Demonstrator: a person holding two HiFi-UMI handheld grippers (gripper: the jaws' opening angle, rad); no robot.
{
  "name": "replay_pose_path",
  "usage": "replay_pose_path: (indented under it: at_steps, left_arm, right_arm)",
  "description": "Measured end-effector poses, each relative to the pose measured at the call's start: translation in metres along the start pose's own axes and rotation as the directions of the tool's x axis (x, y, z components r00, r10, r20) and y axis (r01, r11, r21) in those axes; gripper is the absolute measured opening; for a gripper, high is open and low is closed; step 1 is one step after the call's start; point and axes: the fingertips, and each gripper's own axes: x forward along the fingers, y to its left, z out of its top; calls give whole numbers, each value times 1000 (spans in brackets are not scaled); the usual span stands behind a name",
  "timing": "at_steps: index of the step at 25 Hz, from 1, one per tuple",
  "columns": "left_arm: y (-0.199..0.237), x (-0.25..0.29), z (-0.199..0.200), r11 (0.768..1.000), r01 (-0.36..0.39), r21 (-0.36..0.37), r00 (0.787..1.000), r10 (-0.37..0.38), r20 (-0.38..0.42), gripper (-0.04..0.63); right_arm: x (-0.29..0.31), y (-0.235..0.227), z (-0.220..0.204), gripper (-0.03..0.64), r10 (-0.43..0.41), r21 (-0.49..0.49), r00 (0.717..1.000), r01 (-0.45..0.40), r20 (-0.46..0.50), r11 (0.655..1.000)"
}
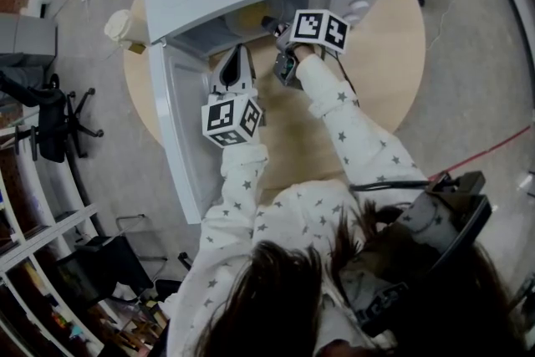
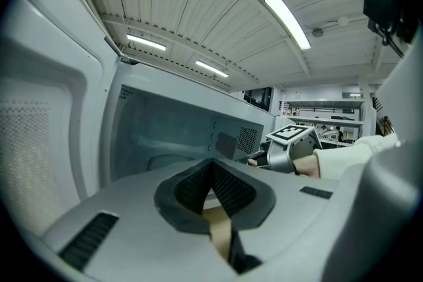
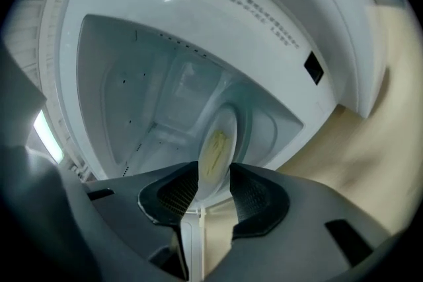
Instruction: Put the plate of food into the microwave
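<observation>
The plate of food (image 3: 217,145) was seen inside the microwave (image 3: 218,16), untouched between the widely spread jaws of the right tool (image 3: 213,176); the left tool (image 2: 213,172) was found with jaws pressed together, empty.

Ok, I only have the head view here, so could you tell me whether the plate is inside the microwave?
Observer: Yes, the right gripper view shows the plate lying inside the microwave.
Operator: Thanks, is the right gripper gripping it?
Observer: No, the right gripper has its jaws apart, with the plate's near rim between them.
Operator: And is the left gripper holding anything?
Observer: No, the left gripper is shut on nothing, facing into the microwave.
</observation>
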Motion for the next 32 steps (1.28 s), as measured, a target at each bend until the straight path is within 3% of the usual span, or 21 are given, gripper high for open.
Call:
replay_pose_path:
  at_steps: [7, 15, 20, 27, 32]
  left_arm:
    - [1, -4, -2, 1000, -6, -4, 1000, 6, 0, 2]
    - [-2, -6, -6, 1000, -14, -5, 1000, 14, -7, 2]
    - [-5, -8, -6, 1000, -27, -4, 1000, 27, -5, 2]
    - [-12, -10, -11, 999, -33, -6, 999, 33, -5, 2]
    - [-33, -22, -11, 999, -33, -7, 999, 33, 3, 2]
  right_arm:
    - [6, -6, -14, 135, -118, -241, 988, 90, -104, 966]
    - [1, -11, -17, 135, -110, -238, 988, 81, -111, 968]
    - [-10, -4, -21, 133, -46, -194, 992, 23, -117, 981]
    - [-28, 19, -29, 132, 115, -148, 985, -134, -128, 980]
    - [-65, 30, -33, 16, 178, -130, 976, -194, -124, 972]
